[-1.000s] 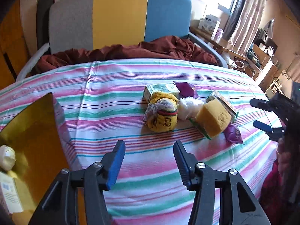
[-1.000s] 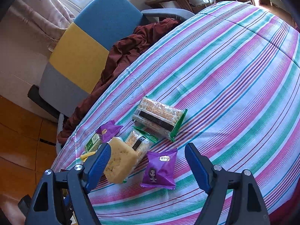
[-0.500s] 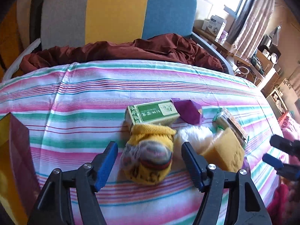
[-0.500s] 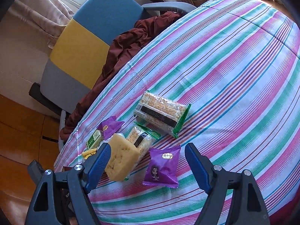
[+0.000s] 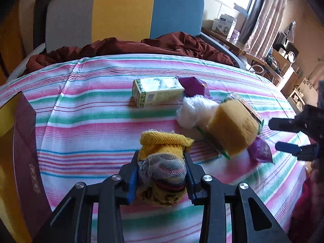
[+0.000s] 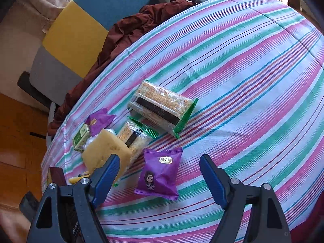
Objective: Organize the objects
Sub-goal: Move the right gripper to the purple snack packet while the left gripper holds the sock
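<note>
My left gripper (image 5: 162, 174) is shut on a yellow knitted sock bundle (image 5: 164, 151) just above the striped cloth (image 5: 91, 125). Beyond it lie a green box (image 5: 158, 92), a purple packet (image 5: 192, 86), a white plastic wad (image 5: 194, 109) and a yellow sponge (image 5: 232, 129). My right gripper (image 6: 160, 174) is open and empty, its fingers on either side of a purple snack packet (image 6: 160, 174). The sponge (image 6: 105, 151), a small cracker pack (image 6: 133, 137) and a large cracker pack (image 6: 162, 107) lie just past it. The right gripper also shows in the left wrist view (image 5: 287, 135).
A dark red box with a gold inside (image 5: 18, 151) stands at the table's left edge. A chair with grey, yellow and blue panels (image 5: 123, 14) holds a maroon cloth (image 5: 141, 46) behind the table. Shelves and clutter (image 5: 283, 52) are at the far right.
My left gripper moved forward to the sock bundle and closed on it. The right gripper shifted slightly closer to the purple packet and stayed open.
</note>
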Available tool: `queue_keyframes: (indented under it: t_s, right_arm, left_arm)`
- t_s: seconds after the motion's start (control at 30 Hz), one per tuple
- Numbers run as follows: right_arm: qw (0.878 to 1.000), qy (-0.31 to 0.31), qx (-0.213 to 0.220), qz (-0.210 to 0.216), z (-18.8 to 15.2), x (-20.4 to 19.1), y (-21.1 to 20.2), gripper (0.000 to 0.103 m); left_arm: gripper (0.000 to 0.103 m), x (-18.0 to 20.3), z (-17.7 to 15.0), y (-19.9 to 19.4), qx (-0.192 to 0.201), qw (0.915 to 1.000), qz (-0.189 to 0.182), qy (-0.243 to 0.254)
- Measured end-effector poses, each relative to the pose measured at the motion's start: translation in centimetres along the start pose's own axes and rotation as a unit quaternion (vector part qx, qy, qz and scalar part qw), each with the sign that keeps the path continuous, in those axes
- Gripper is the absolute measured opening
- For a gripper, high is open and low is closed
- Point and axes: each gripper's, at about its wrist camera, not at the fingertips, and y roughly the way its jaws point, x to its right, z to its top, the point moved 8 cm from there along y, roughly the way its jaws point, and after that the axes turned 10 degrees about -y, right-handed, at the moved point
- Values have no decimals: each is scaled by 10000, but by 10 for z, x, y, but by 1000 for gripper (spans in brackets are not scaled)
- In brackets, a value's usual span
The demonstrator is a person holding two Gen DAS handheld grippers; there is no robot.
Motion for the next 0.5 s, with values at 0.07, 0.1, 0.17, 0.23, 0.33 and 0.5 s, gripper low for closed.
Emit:
queue_keyframes:
  t_s: [0.07, 0.1, 0.17, 0.23, 0.33, 0.5]
  right_arm:
    - [9997, -144, -122, -160, -4, 0, 6, 73]
    - [9995, -183, -178, -186, -6, -1, 9, 71]
    - [9991, -277, -260, -206, -9, -3, 14, 68]
    - [9985, -406, -272, -250, -9, -7, 15, 67]
    - [9970, -596, -314, -379, -11, -11, 21, 67]
    - [9905, -1066, -330, -809, -12, -18, 31, 45]
  left_arm:
    - [39, 5, -16, -11, 101, 9997, -50, 201]
    - [39, 7, -23, -15, 155, 9994, -70, 295]
    - [39, 13, -37, -22, 302, 9981, -144, 524]
    - [39, 17, -44, -25, 409, 9965, -195, 705]
    - [40, 12, -41, -21, 346, 9975, -341, 516]
    - [44, 2, -38, -12, 240, 9982, -507, 232]
